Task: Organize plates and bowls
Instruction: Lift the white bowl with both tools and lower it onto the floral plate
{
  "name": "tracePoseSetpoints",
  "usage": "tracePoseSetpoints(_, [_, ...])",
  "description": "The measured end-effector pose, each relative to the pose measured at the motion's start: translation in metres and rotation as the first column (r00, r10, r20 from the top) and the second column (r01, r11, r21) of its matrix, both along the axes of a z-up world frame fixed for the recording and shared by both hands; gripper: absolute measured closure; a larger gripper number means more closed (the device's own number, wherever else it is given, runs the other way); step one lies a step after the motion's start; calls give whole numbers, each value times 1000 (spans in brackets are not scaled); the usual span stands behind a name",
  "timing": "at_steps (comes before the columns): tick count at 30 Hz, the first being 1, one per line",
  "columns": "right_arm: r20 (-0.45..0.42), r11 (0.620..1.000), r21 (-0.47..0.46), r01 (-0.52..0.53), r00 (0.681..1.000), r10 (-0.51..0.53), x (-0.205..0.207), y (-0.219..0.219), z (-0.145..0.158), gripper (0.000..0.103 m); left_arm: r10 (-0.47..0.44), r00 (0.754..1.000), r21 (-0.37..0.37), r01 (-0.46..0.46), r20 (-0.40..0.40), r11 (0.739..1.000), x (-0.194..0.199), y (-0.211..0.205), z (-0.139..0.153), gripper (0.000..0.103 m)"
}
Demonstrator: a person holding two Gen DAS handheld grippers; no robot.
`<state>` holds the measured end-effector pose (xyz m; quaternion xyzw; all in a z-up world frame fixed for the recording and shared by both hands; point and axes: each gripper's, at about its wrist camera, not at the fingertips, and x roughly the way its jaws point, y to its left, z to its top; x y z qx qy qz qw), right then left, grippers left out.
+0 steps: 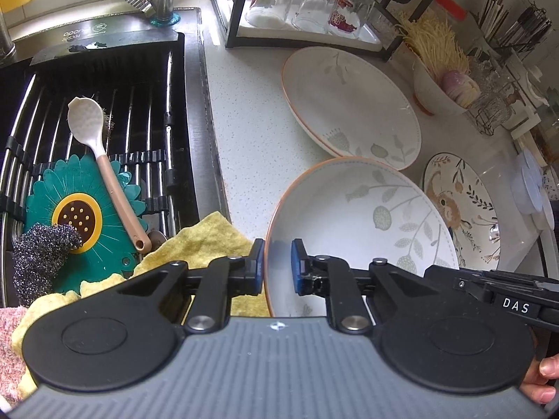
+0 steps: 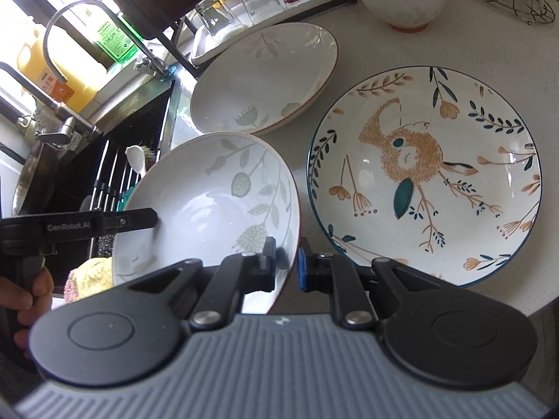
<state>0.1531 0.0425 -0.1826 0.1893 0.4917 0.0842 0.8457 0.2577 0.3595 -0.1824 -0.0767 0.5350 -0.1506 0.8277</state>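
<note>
— What have your two tools got hold of?

— Both are on the same leaf-print bowl (image 1: pixel 363 223). My left gripper (image 1: pixel 277 265) is pinched nearly shut on the bowl's left rim, one blue pad inside the wall and one outside. My right gripper (image 2: pixel 287 262) is clamped the same way on the opposite rim. The bowl sits tilted between them over the speckled white counter (image 1: pixel 251 132).

— What is it like?

— Glazed ceramic, round and deep, matte pale grey-white inside with sage leaves and a thin orange edge.

— And its neighbours?

— A matching leaf-print bowl (image 2: pixel 265 76) lies flat just behind it. To the right rests a glossy squirrel-pattern plate (image 2: pixel 426 174) with a dark teal rim. Beyond stands a small white bowl (image 2: pixel 405 7) of sliced food. On the left, the ribbed steel sink rack (image 1: pixel 104 132) holds a pale spoon (image 1: pixel 94 139), a green flower-shaped mat (image 1: pixel 87 216) and a wiry scourer (image 1: pixel 42 258).
</note>
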Motion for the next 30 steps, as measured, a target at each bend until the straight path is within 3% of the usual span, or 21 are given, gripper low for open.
tracePoseSetpoints(15, [97,996,-20,-89,991,90,-2,-41,46,88,102,991,-43,-99,91,994,-14,-37,48,86])
tracePoseSetpoints(30, [126,998,-34,-45,991,49,0,-97,46,87,54,993,-24,-51,105,998,-8,-102,49,87])
